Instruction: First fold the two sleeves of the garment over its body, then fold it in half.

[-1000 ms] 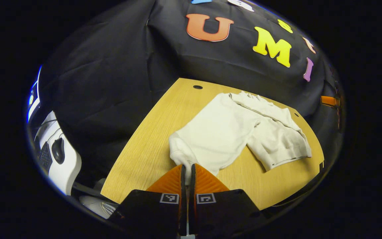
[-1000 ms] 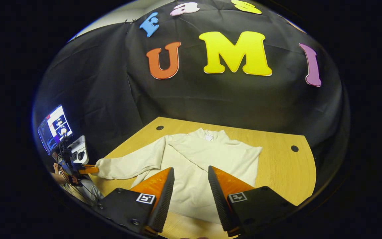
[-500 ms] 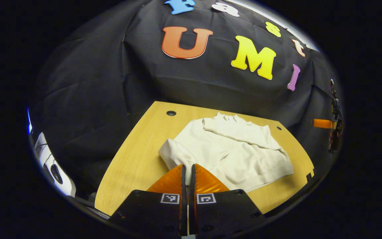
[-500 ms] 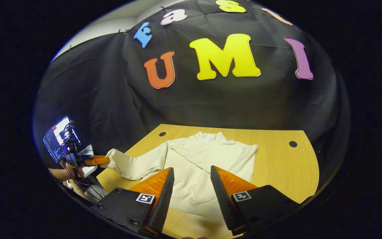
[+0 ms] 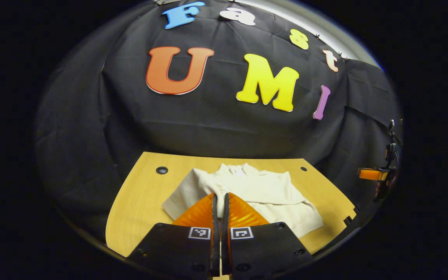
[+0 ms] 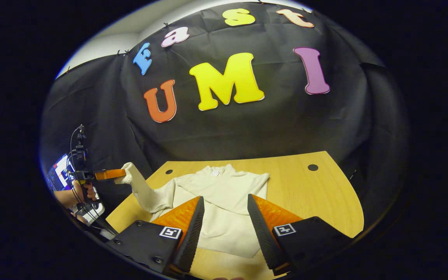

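Your left gripper (image 5: 219, 202) jaws pinch the cream knit sweater's (image 6: 224, 194) second sleeve (image 6: 140, 186); right gripper (image 6: 224, 217) jaws wide. Halving remains.

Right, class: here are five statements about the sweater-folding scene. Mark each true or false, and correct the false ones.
1. The left gripper is shut on a sleeve of the garment. True.
2. The right gripper has its fingers closed on the hem. False: its fingers stand apart with nothing between them.
3. The sleeve held by the left gripper is lifted off the table. True.
4. The garment is dark blue. False: it is off-white.
5. The garment lies on a metal tray. False: it lies on a wooden table.
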`<state>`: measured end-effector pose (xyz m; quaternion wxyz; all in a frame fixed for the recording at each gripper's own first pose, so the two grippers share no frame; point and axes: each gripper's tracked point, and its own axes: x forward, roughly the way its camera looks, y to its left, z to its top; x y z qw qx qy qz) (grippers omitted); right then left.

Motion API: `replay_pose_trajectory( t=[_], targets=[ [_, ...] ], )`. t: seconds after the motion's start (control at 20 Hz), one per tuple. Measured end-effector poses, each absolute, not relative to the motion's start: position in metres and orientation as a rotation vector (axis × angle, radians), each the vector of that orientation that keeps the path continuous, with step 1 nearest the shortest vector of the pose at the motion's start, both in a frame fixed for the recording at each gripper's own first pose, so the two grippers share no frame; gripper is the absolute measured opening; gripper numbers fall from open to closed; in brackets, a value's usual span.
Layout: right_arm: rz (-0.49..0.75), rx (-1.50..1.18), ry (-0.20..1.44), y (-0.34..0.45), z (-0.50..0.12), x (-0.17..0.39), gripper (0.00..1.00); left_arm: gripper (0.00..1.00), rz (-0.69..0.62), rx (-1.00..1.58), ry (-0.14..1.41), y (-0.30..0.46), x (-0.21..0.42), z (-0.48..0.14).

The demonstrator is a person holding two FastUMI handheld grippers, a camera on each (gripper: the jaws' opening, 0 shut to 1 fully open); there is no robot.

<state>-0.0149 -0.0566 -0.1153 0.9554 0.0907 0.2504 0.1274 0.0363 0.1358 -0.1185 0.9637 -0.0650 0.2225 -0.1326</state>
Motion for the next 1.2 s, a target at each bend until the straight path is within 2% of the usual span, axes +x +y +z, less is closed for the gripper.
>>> replay_pose_trajectory(
  t=[0.3,0.65,1.0,1.2],
  targets=[
    [0.110,0.231,0.458,-0.119,-0.102,-0.026,0.71,0.05,-0.455,-0.113,0.424,0.043,0.087,-0.097],
    [-0.020,0.264,0.447,-0.170,-0.099,-0.050,0.71,0.05,-0.662,-0.082,0.431,-0.070,0.128,-0.101],
    [-0.156,0.237,0.508,-0.214,-0.111,-0.084,0.71,0.05,-0.745,-0.082,0.561,-0.144,0.165,-0.180],
    [-0.213,0.217,0.562,-0.228,-0.123,-0.098,0.71,0.05,-0.707,-0.080,0.679,-0.172,0.186,-0.245]
  ],
)
